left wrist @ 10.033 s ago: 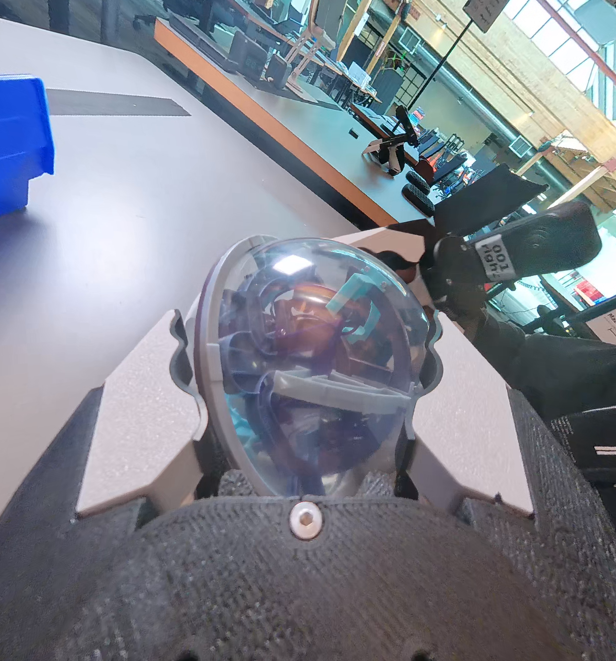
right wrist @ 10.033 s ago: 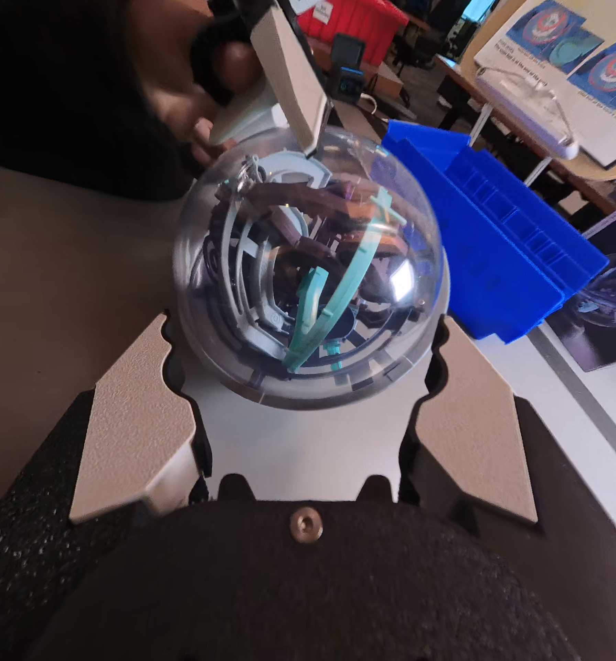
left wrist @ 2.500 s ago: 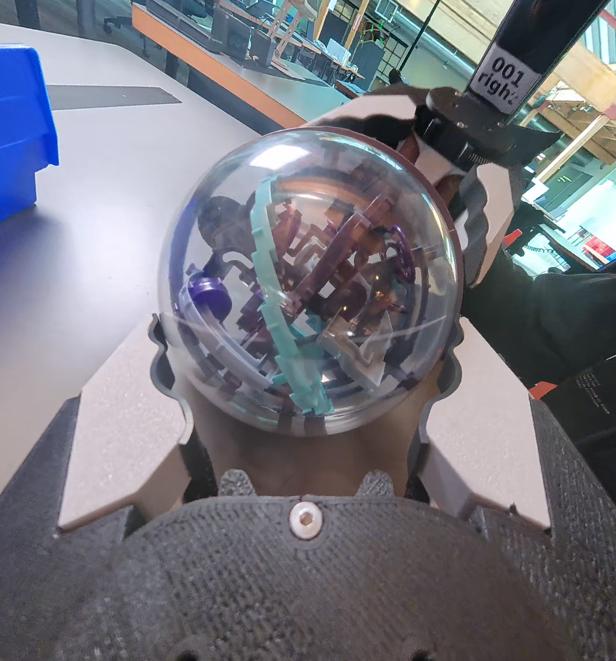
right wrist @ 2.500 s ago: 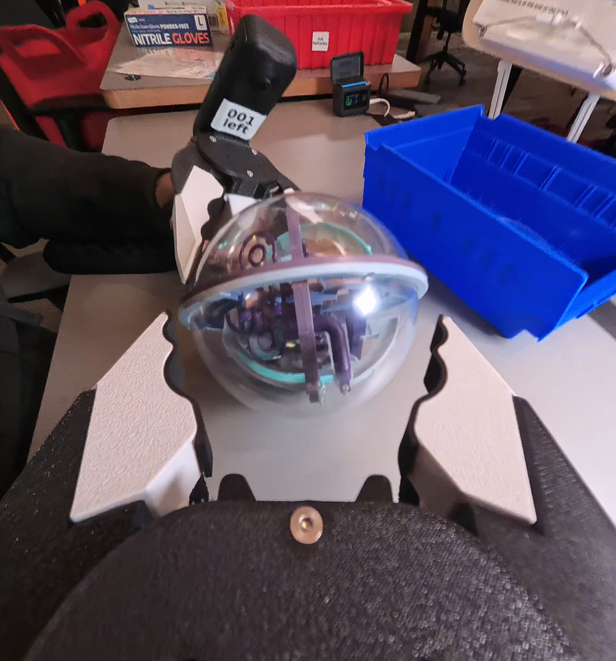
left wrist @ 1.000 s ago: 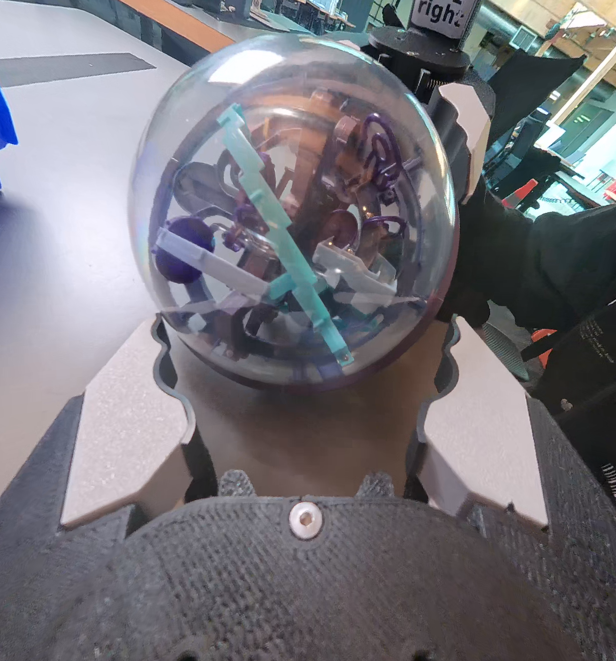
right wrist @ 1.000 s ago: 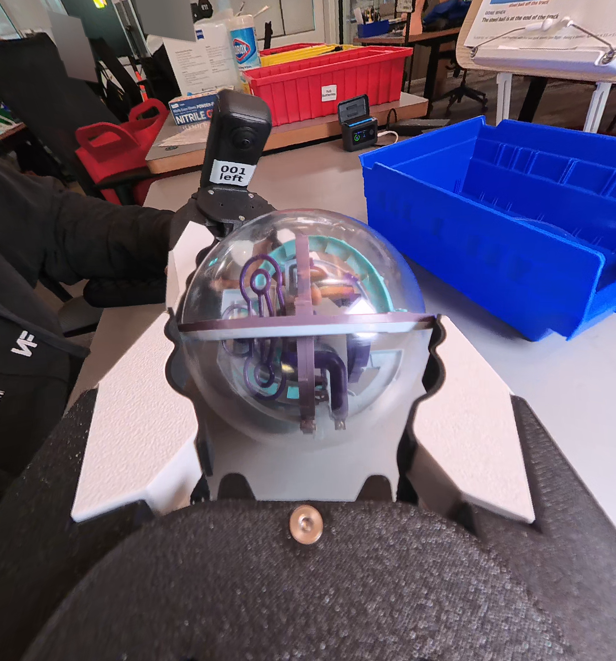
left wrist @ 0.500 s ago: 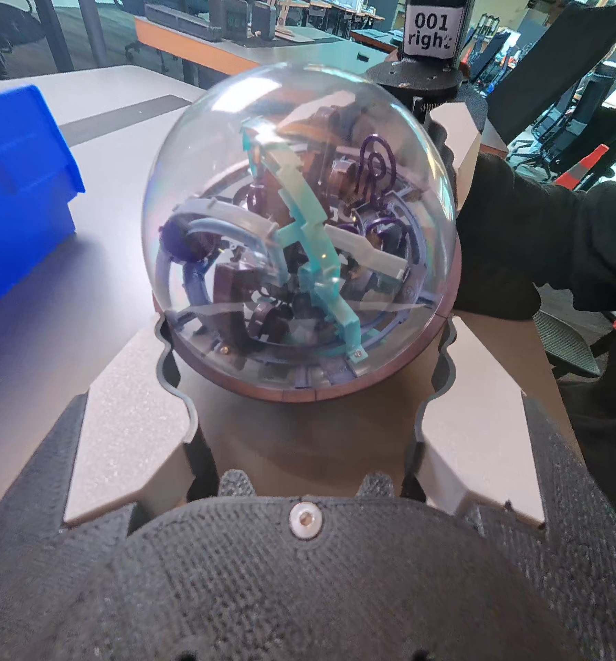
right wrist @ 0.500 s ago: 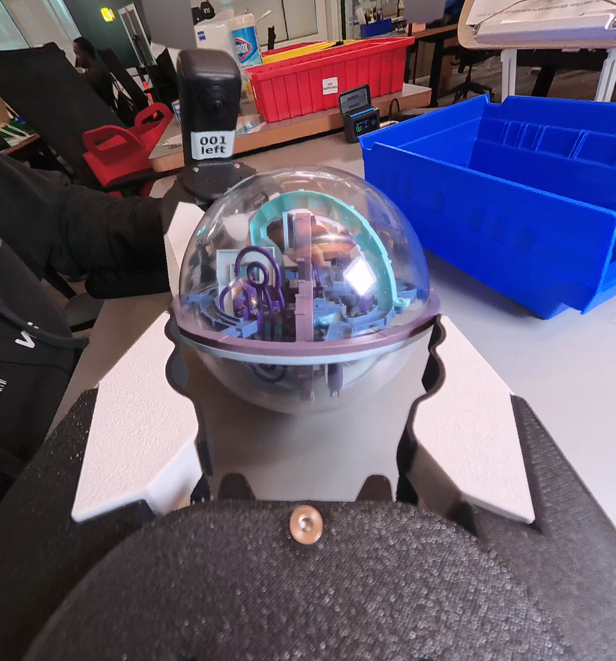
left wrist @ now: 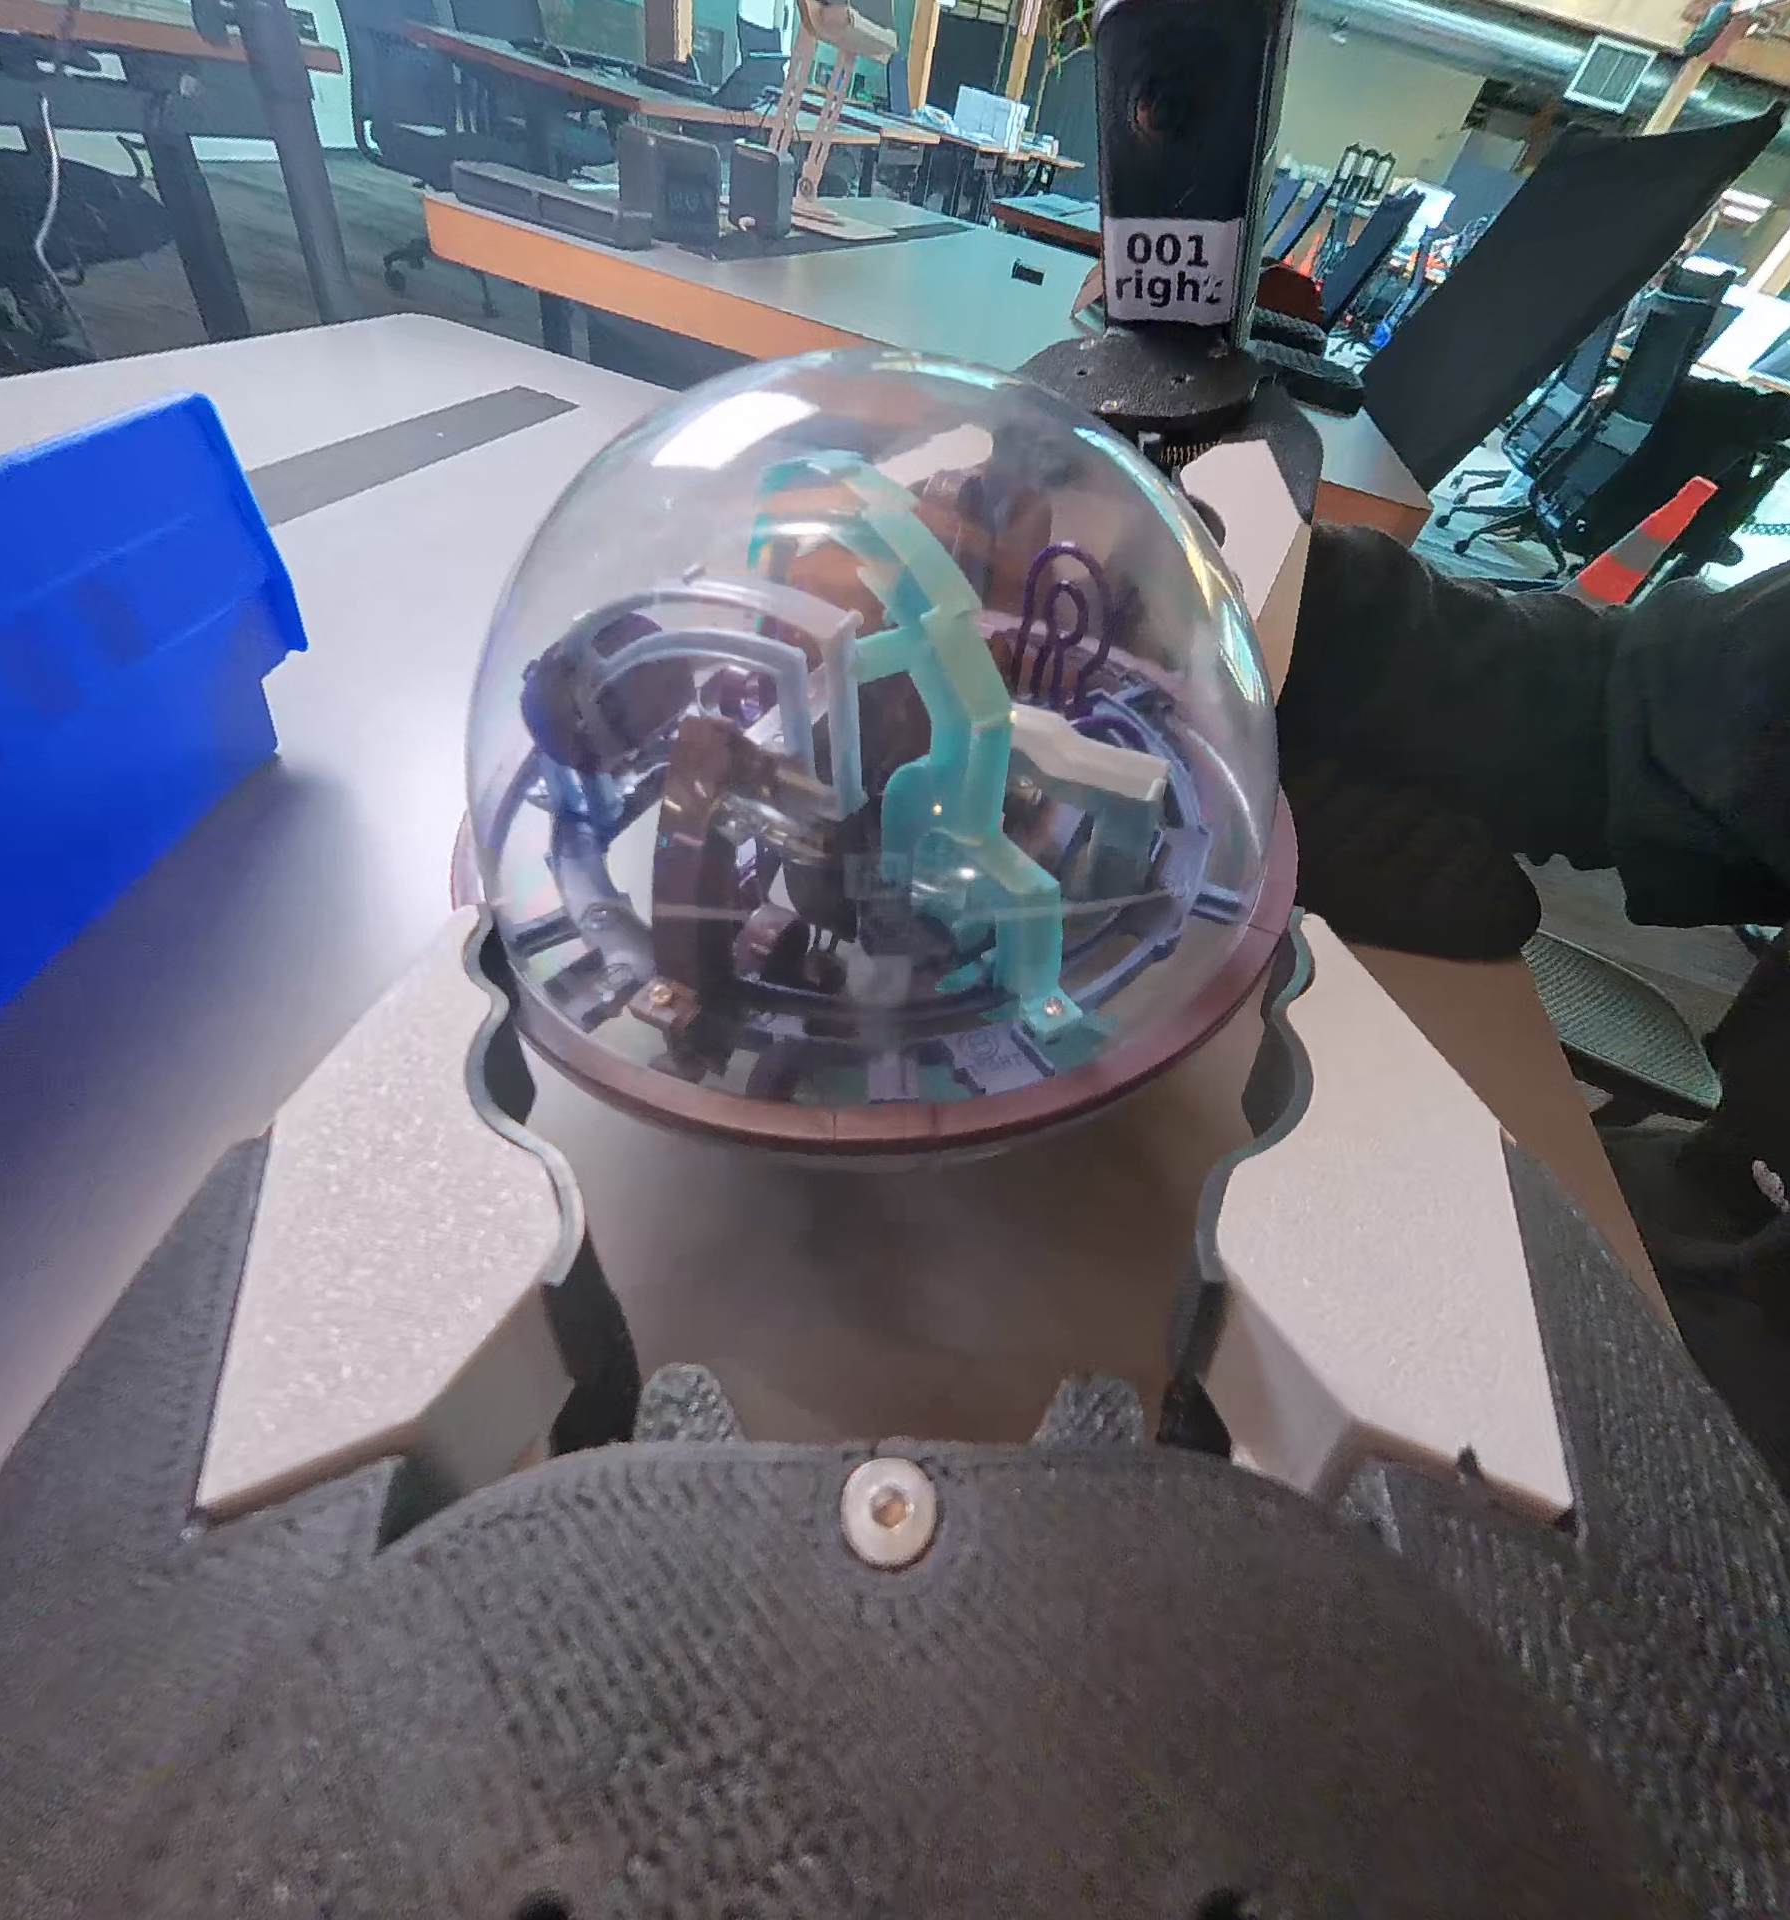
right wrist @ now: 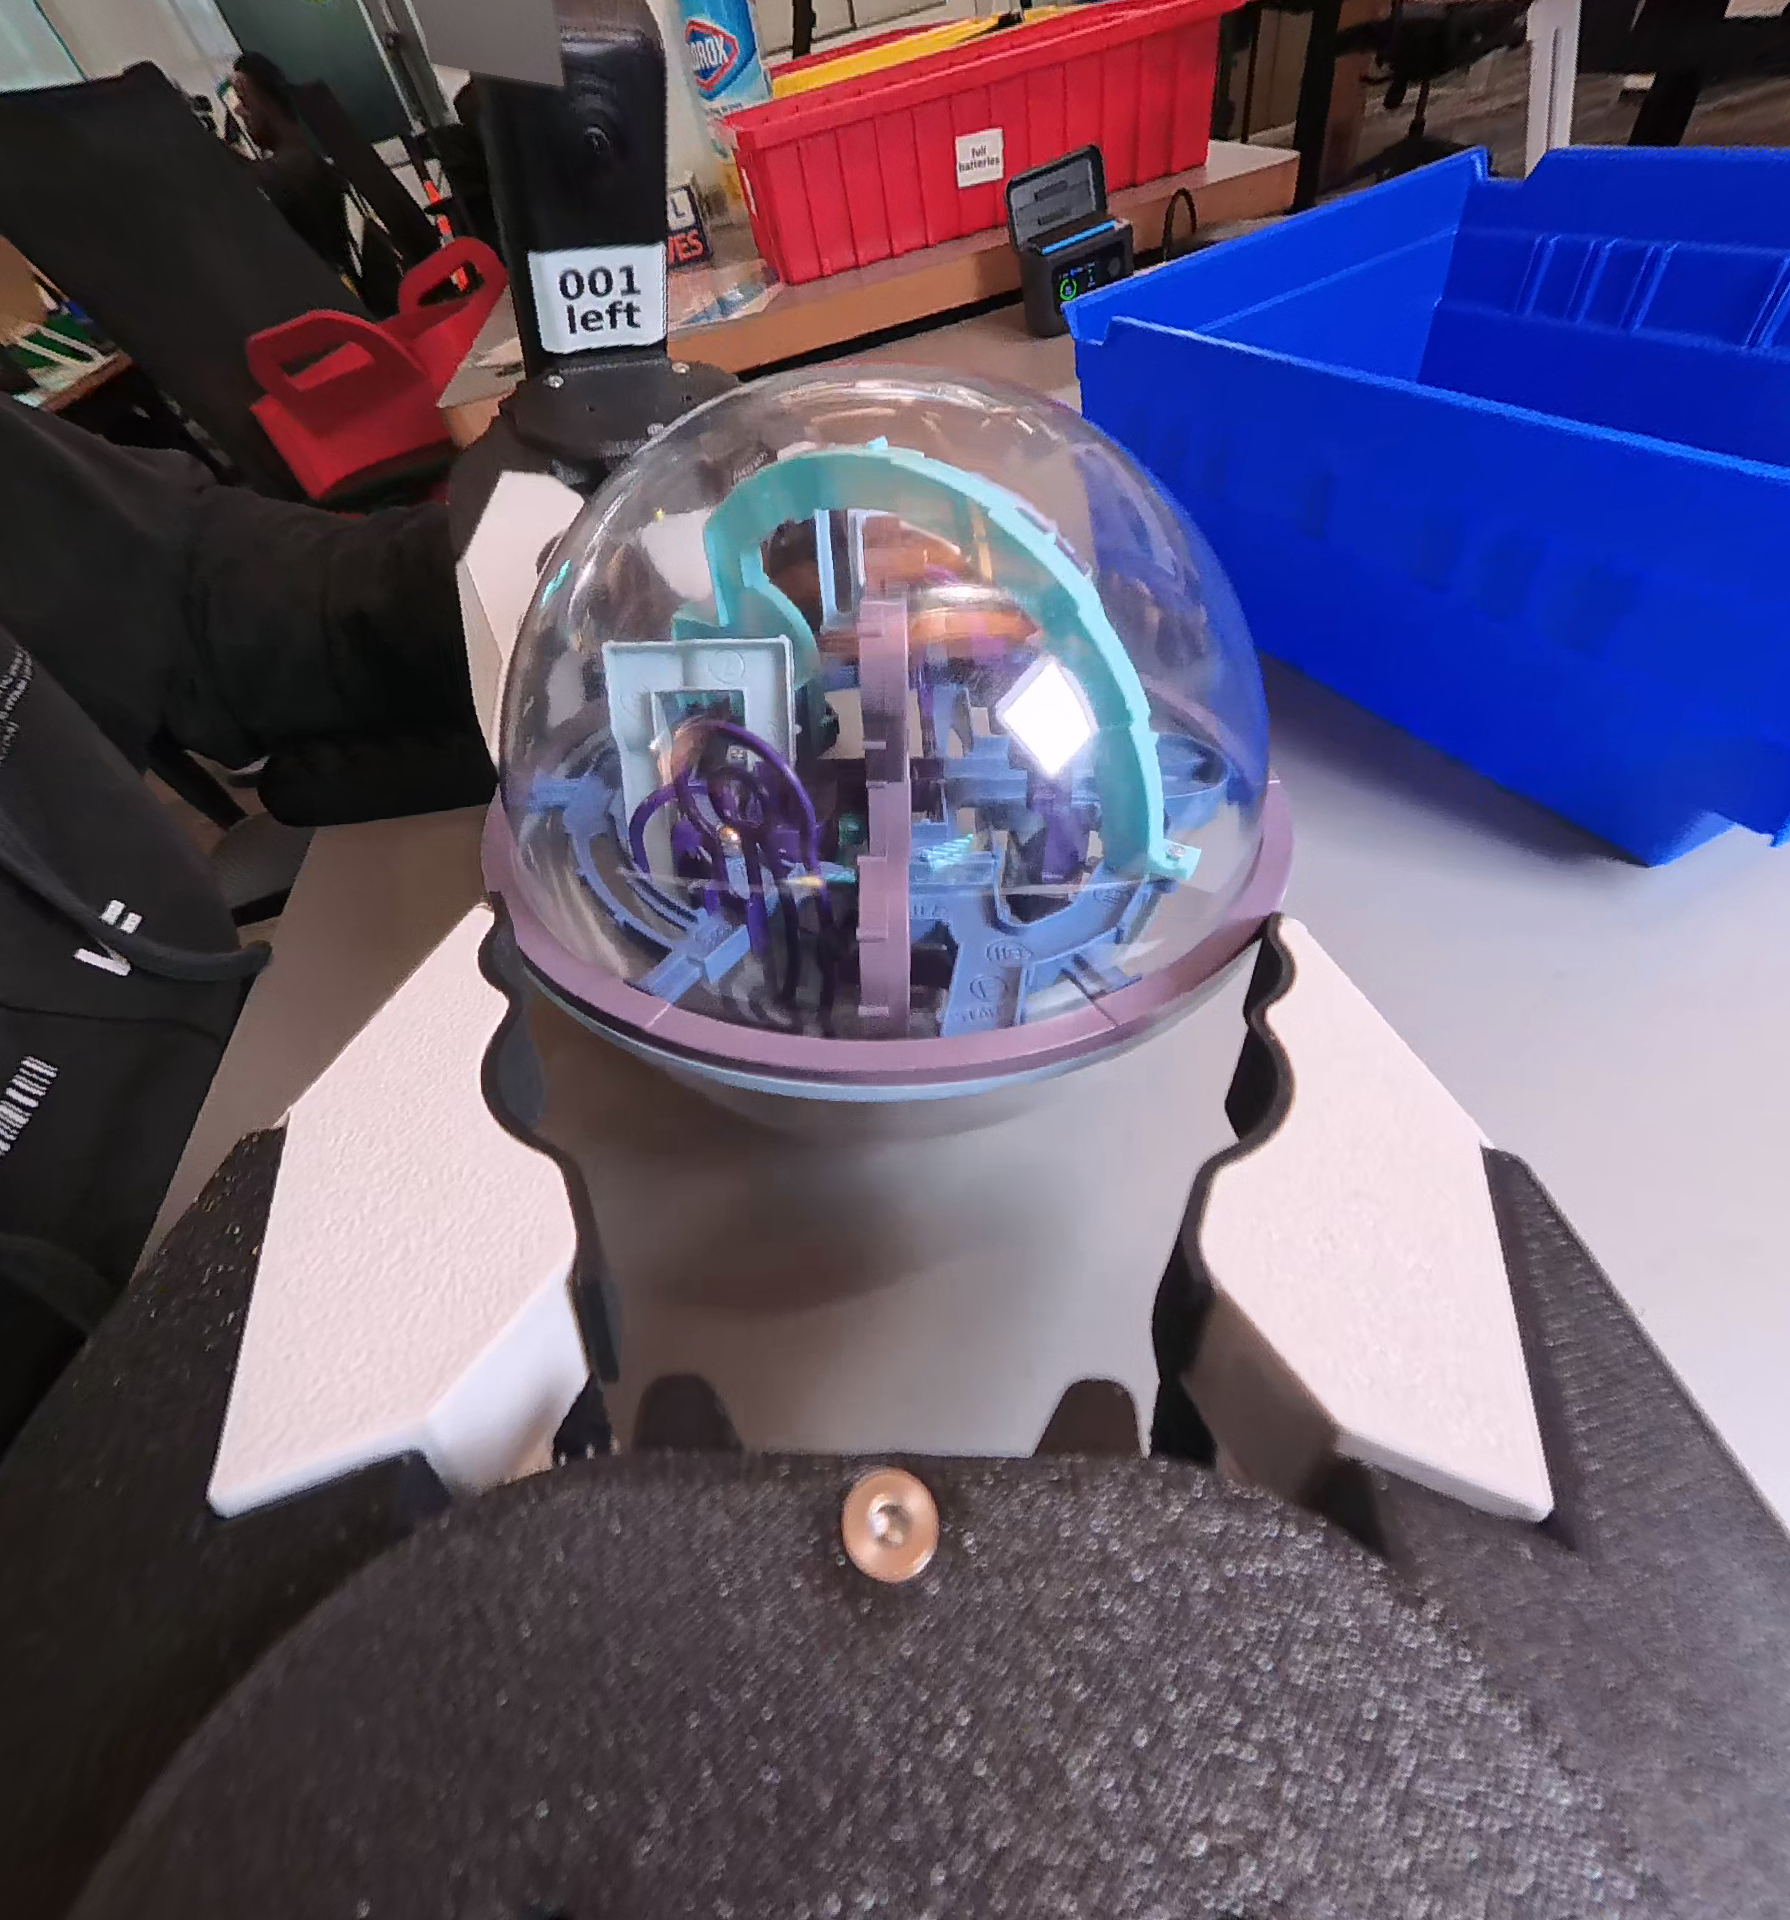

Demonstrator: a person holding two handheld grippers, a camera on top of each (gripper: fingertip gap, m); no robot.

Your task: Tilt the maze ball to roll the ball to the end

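Both sides clamp the clear maze ball level above the table: left hand-held gripper and right hand-held gripper each pinch its rim.

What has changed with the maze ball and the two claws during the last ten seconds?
The maze ball was turned: its equator band, steeply tilted ten seconds ago, now lies level with the clear dome up. It came down toward the grey table. Both the left claw and right claw stayed closed on its sides. The blue bin did not move.
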